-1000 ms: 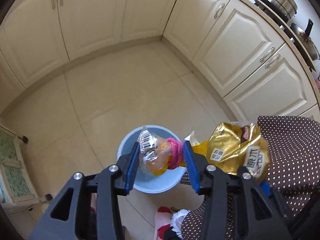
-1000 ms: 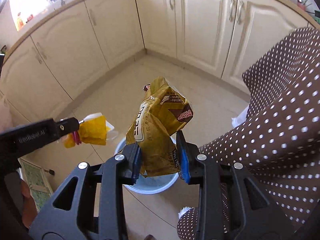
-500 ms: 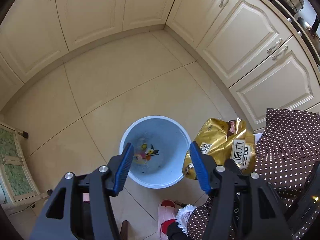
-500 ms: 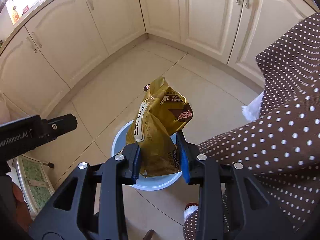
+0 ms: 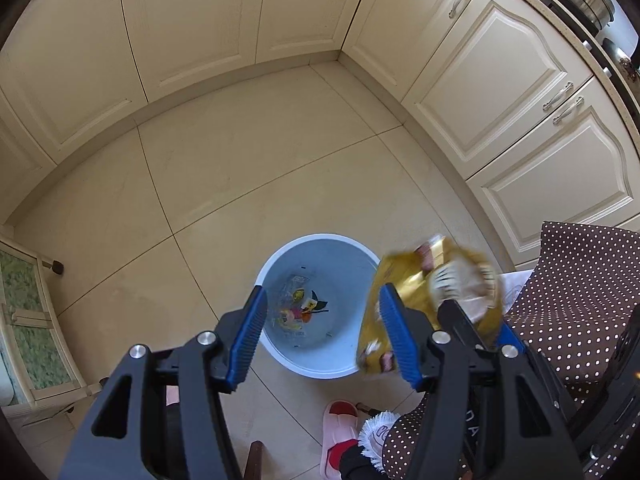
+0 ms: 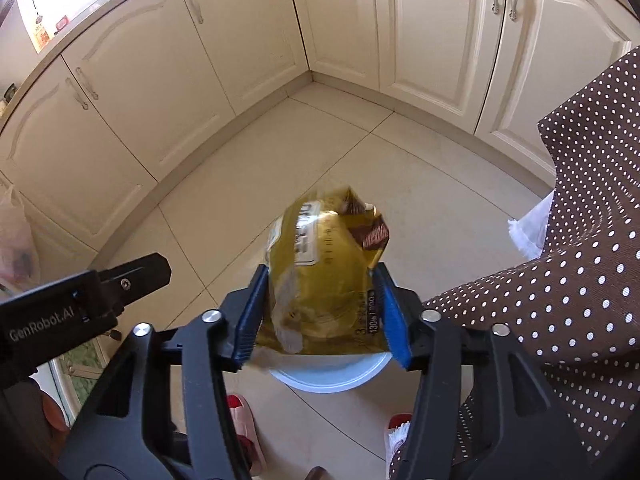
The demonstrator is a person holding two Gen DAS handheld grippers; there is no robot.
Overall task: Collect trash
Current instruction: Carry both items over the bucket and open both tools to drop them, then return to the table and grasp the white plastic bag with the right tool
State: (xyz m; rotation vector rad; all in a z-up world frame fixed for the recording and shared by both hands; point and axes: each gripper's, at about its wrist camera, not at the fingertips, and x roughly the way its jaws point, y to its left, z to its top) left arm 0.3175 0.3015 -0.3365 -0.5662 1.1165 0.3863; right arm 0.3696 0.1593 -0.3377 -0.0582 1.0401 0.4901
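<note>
The right tool [image 6: 322, 312] is letting go: its jaws have just been opening, and the gold snack bag [image 6: 328, 276] sits loose between the blue pads, blurred, looking as if it is slipping down rather than gripped. From the left wrist view the same bag [image 5: 420, 300] shows as a smeared gold shape at the right rim of the blue bin [image 5: 320, 248]. That is the relation to watch: the bin lies straight below the right tool, its white rim [image 6: 332, 384] peeking out just under the bag's bottom edge. The bag stands roughly upright, its long axis running up and away from the pads, so it should go in bottom end first. My read is that it hangs close to the bin's near-right edge, not over the middle, so it could catch the rim or tip out onto the tiled floor [image 5: 280, 152].

The left tool [image 5: 320, 336] hangs wide and empty over the bin, nothing between its pads. Down through the gap you can see a crumpled wrapper [image 5: 298, 308] lying on the bin's bottom. The right hand is clearly the one on the job here; the left is beside it and free for the next piece.

A pink slipper [image 5: 340, 428] stands just beside the bin, and the spotted brown cloth [image 6: 560, 280] fills the right side
</note>
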